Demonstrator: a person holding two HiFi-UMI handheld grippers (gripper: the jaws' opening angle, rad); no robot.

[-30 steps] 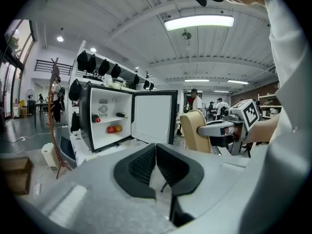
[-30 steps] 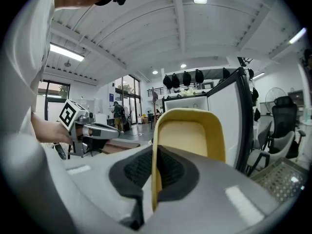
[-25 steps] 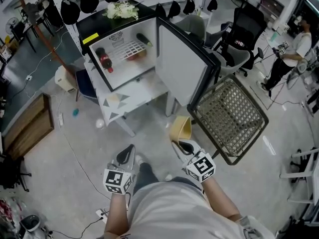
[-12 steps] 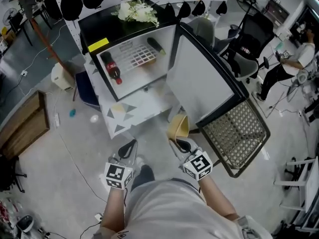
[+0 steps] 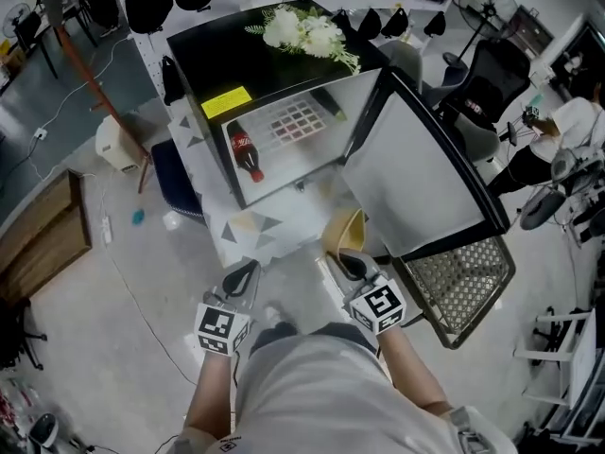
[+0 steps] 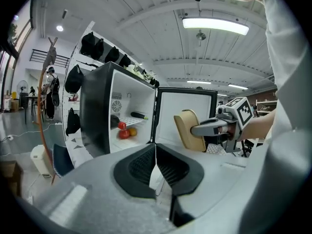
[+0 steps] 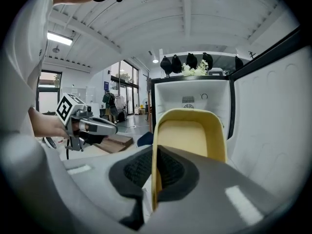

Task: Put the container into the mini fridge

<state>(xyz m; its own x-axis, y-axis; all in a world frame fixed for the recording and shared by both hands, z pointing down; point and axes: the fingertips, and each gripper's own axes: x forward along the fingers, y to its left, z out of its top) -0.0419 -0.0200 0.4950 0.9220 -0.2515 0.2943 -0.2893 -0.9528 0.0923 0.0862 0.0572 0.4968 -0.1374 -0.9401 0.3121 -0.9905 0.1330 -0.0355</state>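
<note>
Left gripper [image 5: 240,278], lower centre of head view: jaws clenched, nothing in them. Right gripper [image 5: 344,265] is clamped on one thin side wall of the yellow container [image 5: 341,235]. Container hangs mid-frame, just short of the mini fridge [image 5: 223,47] and beside its open door [image 5: 416,183]. Risks: the edge-only pinch lets the container pivot or slip, and the swing-in could clip the door or the cola bottle [image 5: 247,153]. Fridge floor is mostly hidden from above, and the container's base is hidden behind the jaws.
</note>
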